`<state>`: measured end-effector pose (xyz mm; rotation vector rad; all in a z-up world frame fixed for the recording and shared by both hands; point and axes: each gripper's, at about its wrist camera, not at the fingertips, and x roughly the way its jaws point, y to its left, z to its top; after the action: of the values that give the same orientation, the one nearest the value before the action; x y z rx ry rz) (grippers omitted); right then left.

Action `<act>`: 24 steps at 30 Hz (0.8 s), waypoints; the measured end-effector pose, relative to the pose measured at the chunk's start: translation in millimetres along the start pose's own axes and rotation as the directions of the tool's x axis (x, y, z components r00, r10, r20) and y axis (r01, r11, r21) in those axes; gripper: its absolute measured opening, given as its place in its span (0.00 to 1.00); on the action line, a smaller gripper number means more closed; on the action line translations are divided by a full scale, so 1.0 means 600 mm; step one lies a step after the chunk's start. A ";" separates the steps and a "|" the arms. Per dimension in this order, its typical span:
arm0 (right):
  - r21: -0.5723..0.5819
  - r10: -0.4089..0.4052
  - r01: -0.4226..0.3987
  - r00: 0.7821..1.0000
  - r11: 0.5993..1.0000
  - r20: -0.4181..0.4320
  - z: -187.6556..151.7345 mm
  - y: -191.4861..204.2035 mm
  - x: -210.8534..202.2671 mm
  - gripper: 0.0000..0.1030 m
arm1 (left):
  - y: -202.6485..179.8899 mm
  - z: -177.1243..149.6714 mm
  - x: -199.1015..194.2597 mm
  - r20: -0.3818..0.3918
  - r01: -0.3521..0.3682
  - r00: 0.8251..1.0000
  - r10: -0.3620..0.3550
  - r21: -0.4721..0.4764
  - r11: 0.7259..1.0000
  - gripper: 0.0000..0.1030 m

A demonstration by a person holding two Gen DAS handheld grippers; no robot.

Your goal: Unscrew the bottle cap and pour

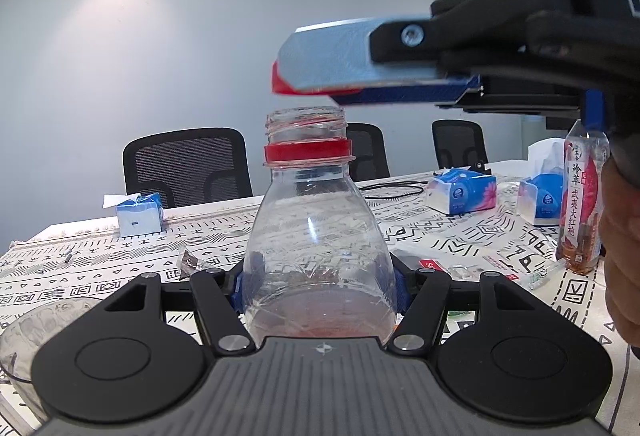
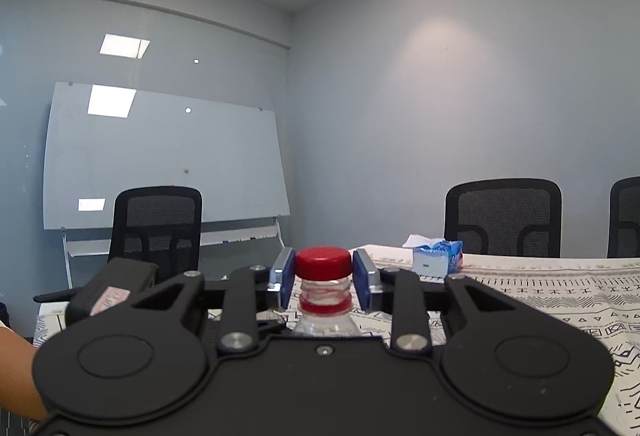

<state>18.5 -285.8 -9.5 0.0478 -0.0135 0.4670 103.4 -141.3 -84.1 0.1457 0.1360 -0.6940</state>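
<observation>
A clear plastic bottle (image 1: 316, 236) with a red neck ring stands upright, its mouth open. My left gripper (image 1: 320, 288) is shut on its lower body; reddish liquid shows at the bottom. My right gripper (image 2: 323, 278) is shut on the red cap (image 2: 323, 262) and holds it just above the bottle's mouth. In the left wrist view the cap (image 1: 282, 81) peeks out from under the right gripper's silver finger (image 1: 332, 53). The bottle neck (image 2: 325, 298) shows below the cap in the right wrist view.
A patterned cloth covers the table (image 1: 460, 232). A glass bowl (image 1: 24, 336) sits at the lower left. A tea bottle (image 1: 582, 195) stands at the right. Tissue boxes (image 1: 460, 191) (image 1: 140, 213) and small litter lie behind. Black chairs (image 1: 188, 163) line the far edge.
</observation>
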 end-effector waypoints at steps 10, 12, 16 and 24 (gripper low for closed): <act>0.108 -0.216 0.232 0.966 0.967 -0.141 -0.014 -0.057 -0.036 0.32 | 0.000 -0.001 -0.012 0.028 -0.014 1.000 0.014 -0.009 1.000 0.64; 0.128 -0.267 0.303 0.933 0.944 -0.239 -0.038 -0.065 -0.037 0.32 | 0.001 0.000 -0.015 0.022 -0.011 1.000 0.012 -0.018 1.000 0.64; 0.108 -0.378 0.458 0.827 0.883 -0.416 -0.099 -0.073 -0.027 0.32 | 0.001 0.000 -0.028 0.028 -0.019 0.999 0.019 -0.015 1.000 0.70; 0.026 -0.427 0.539 0.694 0.842 -0.579 -0.149 -0.072 0.013 0.34 | 0.022 0.000 -0.057 0.019 -0.032 0.999 0.033 -0.062 0.998 0.73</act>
<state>44.9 -316.3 -100.7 0.1040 0.6166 -0.0756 85.9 -109.6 -77.3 0.0813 0.1354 -0.6578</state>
